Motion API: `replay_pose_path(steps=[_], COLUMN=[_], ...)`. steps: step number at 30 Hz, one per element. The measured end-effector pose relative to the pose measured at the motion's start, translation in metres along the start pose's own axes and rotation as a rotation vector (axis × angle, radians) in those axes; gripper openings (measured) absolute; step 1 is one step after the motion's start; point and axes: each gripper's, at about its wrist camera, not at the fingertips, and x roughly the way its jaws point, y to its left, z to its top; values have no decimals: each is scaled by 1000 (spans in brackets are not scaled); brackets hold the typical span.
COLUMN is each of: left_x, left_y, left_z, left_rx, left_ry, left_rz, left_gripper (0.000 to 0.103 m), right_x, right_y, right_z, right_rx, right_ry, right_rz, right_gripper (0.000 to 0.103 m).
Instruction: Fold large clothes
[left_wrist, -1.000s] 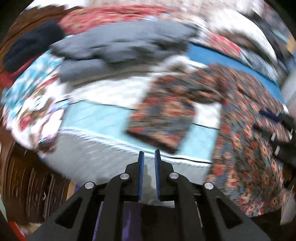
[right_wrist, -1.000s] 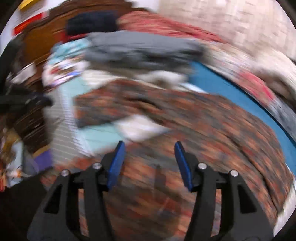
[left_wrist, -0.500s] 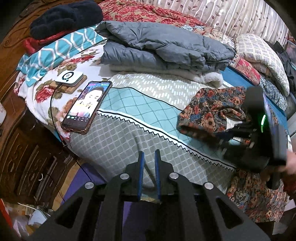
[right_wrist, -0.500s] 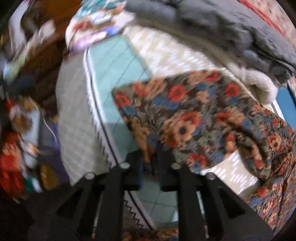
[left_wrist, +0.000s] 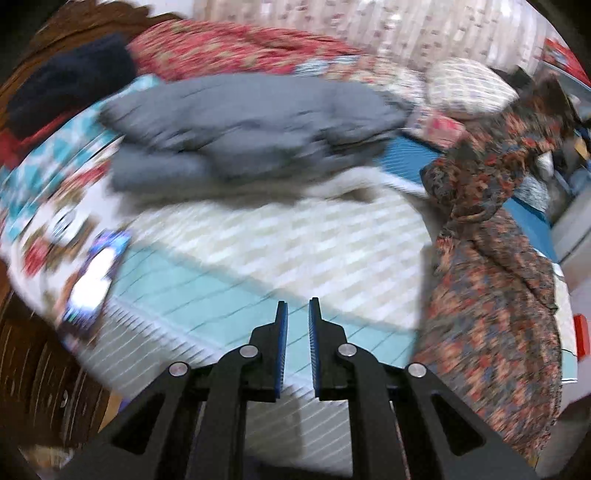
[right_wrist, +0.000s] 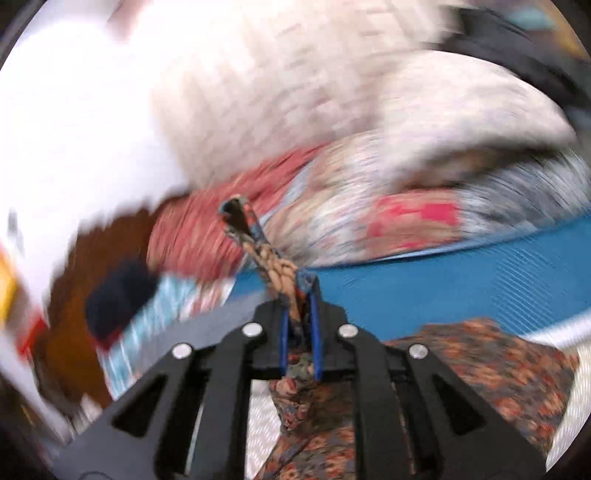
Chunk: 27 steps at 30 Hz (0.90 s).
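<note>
The right gripper (right_wrist: 298, 291) is clamped on a bunched edge of the floral garment (right_wrist: 480, 365), which hangs from its jaws above the bed (left_wrist: 295, 236). In the left wrist view the floral garment (left_wrist: 491, 266) drapes down at the right. The left gripper (left_wrist: 295, 314) has a narrow gap between its jaws and holds nothing. A grey jacket (left_wrist: 251, 125) lies folded further back. Both views are blurred.

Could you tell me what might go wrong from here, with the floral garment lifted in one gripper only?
The right gripper pinches only a thin bunched strip of the floral garment, so it may slip out. The left gripper holds nothing, so the cloth hangs twisted and could fold unevenly. The dangling fabric might drag over the phone at the bed's edge.
</note>
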Motion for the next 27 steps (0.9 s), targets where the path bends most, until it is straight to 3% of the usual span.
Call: replay_pose_path(steps=[2, 4, 8, 11, 15, 17, 19, 21, 23, 25, 27], left_x=[13, 28, 75, 116, 186, 217, 246, 271, 278, 275, 263], left_y=[-40, -79, -179, -252, -326, -345, -346, -329, -319, -325, -333], left_z=[22, 42, 78, 88, 88, 94, 107, 127, 137, 140, 139], left_rx=[56, 111, 219, 313, 423, 444, 418, 321, 263, 279, 319], left_ry=[-11, -22, 9, 55, 142, 149, 129, 124, 115, 118, 119], left_rz=[-41, -68, -174, -234, -215, -132, -43, 29, 28, 36, 4], left_gripper=[11, 11, 11, 11, 11, 11, 13, 17, 18, 18, 18], right_x=[-23, -30, -18, -15, -35, -60, -74, -65, -54, -62, -75], right_y=[-72, -133, -199, -235, -252, -251, -258, -275, -302, -316, -315], right_z=[-6, -36, -106, -145, -155, -152, -161, -173, -197, -210, -210], right_rx=[130, 210, 329, 429, 470, 436, 418, 417, 424, 511, 544], right_ry=[-7, 38, 118, 124, 79, -3, -22, 46, 159, 108, 39], right_rz=[-27, -81, -120, -97, -18, 40, 29, -109, -353, -283, -281], right_gripper=[9, 9, 9, 9, 9, 9, 9, 9, 12, 11, 16])
